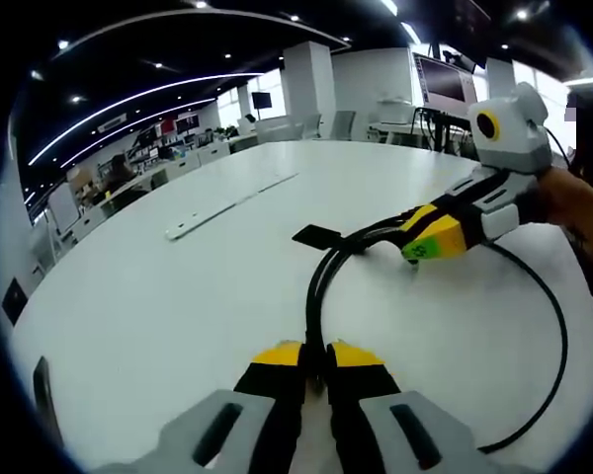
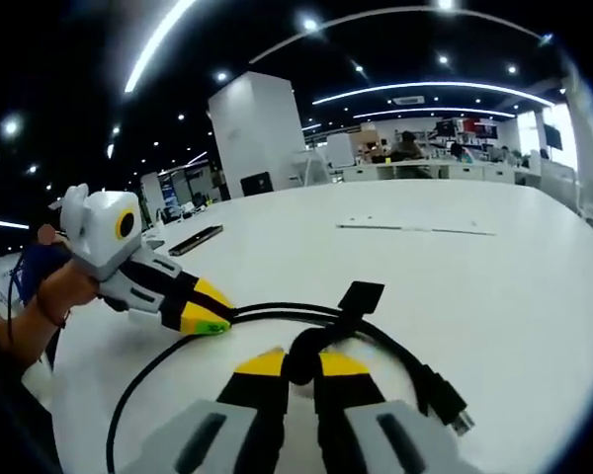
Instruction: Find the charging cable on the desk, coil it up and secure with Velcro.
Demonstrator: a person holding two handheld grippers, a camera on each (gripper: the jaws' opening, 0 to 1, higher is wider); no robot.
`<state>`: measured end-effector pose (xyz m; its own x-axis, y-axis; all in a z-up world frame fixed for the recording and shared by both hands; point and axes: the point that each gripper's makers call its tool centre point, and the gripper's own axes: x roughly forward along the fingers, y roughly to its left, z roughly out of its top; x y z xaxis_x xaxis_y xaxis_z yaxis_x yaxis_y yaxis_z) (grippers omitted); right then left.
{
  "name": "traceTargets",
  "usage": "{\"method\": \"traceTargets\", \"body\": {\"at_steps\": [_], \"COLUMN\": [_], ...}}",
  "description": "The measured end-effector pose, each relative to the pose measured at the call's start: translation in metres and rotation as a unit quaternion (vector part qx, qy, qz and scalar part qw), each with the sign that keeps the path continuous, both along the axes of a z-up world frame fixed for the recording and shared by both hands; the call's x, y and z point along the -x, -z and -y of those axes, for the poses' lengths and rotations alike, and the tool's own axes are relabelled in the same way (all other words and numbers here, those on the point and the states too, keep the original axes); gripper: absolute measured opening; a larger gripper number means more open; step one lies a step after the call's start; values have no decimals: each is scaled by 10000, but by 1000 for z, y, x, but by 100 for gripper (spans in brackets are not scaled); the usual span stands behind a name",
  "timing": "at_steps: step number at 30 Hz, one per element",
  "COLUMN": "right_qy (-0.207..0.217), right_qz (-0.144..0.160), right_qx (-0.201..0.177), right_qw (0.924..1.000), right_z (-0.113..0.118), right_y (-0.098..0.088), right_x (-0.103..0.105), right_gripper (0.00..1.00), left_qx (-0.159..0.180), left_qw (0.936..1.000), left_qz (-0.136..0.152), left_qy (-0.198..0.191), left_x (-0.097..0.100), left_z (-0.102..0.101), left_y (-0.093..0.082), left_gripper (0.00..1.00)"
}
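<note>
Left gripper view: left gripper clamped on black cable at near edge of white table. Right gripper enters from right, tips at cable bend, near Velcro tab; jaw state unclear.

Right gripper view: right gripper closed on doubled cable; plug at right, loop trailing left. Cable looks light, springy; best held at gathered strands beside Velcro tab.
</note>
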<state>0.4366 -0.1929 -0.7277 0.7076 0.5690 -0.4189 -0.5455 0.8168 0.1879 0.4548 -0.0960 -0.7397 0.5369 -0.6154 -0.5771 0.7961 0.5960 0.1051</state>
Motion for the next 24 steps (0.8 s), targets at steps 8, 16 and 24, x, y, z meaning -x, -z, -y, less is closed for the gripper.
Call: {"method": "traceTargets", "body": {"at_steps": [8,16,24], "right_qy": [46,2,-11], "right_qz": [-61,-57,-72], "right_qx": [-68,-127,-183], "right_qw": [9999,9999,9998], "right_z": [0,0,1], "right_y": [-1,-2,-3], "right_x": [1,2,4], "right_gripper": [11,12,7], "left_qx": [-2,-23,-37], "left_qw": [10000,10000,10000], "left_qz": [15,23,35], "left_qy": [-1,9,26], "left_x": [0,0,0], "left_z": [0,0,0], "left_y": [0,0,0], "left_gripper": [9,9,9]}}
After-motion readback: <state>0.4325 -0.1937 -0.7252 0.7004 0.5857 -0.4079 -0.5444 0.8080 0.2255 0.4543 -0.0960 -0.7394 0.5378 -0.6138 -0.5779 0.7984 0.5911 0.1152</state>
